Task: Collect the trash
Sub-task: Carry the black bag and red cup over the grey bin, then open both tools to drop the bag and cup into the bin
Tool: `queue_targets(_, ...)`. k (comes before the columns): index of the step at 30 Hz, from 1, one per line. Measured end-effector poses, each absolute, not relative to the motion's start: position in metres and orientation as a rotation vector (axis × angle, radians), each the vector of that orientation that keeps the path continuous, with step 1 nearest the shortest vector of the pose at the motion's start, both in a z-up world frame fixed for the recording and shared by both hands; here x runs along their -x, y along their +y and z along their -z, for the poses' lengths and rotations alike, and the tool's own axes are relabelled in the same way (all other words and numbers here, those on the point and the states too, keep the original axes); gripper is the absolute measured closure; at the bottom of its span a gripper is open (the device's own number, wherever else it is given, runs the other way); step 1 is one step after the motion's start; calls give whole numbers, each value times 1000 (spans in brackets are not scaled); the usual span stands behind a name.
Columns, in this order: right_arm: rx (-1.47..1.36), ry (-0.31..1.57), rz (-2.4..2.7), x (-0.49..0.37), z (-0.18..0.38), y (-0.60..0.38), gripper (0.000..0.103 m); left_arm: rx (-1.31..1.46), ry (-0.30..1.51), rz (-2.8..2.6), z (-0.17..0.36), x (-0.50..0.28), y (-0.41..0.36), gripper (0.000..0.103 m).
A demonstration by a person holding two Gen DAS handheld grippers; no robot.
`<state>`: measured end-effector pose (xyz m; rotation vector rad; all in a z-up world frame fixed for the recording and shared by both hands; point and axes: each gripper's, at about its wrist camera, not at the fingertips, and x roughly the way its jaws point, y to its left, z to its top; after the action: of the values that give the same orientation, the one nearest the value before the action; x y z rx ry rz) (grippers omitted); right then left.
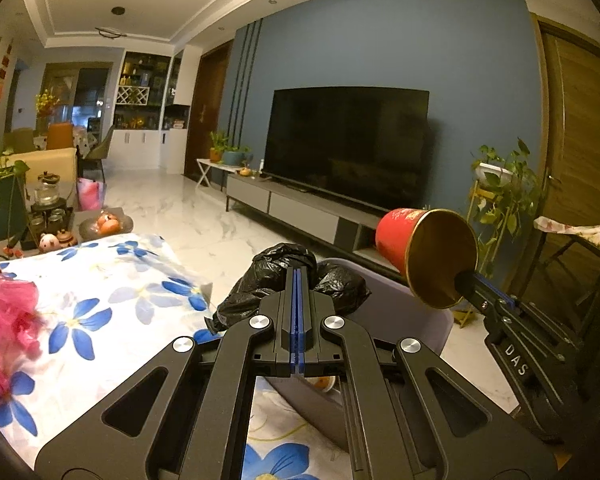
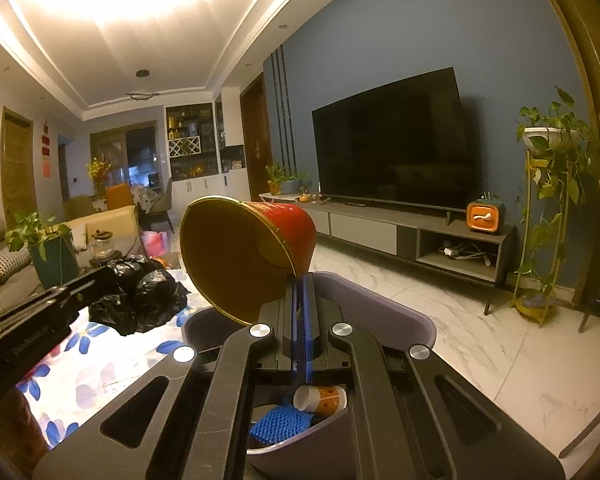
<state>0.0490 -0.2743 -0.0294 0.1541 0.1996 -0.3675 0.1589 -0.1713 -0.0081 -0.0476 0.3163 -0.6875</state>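
My right gripper [image 2: 300, 280] is shut on the rim of a red paper cup [image 2: 260, 240] with a gold inside, held tilted on its side above a grey trash bin [image 2: 400, 316]. The bin holds a small orange cup [image 2: 322, 398] and a blue mesh piece [image 2: 280, 426]. In the left wrist view the red cup [image 1: 420, 248] hangs on the right gripper's tip [image 1: 466, 282] over the bin [image 1: 404, 312]. My left gripper [image 1: 297, 274] is shut and empty, pointing at a crumpled black trash bag [image 1: 284, 276] on the floral table; the bag also shows in the right view [image 2: 140, 296].
The table has a blue-flower cloth [image 1: 100, 312] with pink crumpled material [image 1: 8, 320] at its left. A TV [image 1: 348, 144] on a low grey cabinet [image 1: 300, 208] stands across the marble floor. A plant stand [image 2: 544, 220] is to the right, a tea set and fruit [image 1: 100, 224] to the left.
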Motion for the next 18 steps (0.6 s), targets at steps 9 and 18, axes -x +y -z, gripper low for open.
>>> queue_targets(9, -162, 202, 383, -51, 32, -277, 100, 53, 338, 719, 16, -170, -190, 103)
queue_targets(18, -180, 208, 387, -53, 32, -279, 100, 64, 361, 732, 23, -182, -206, 103)
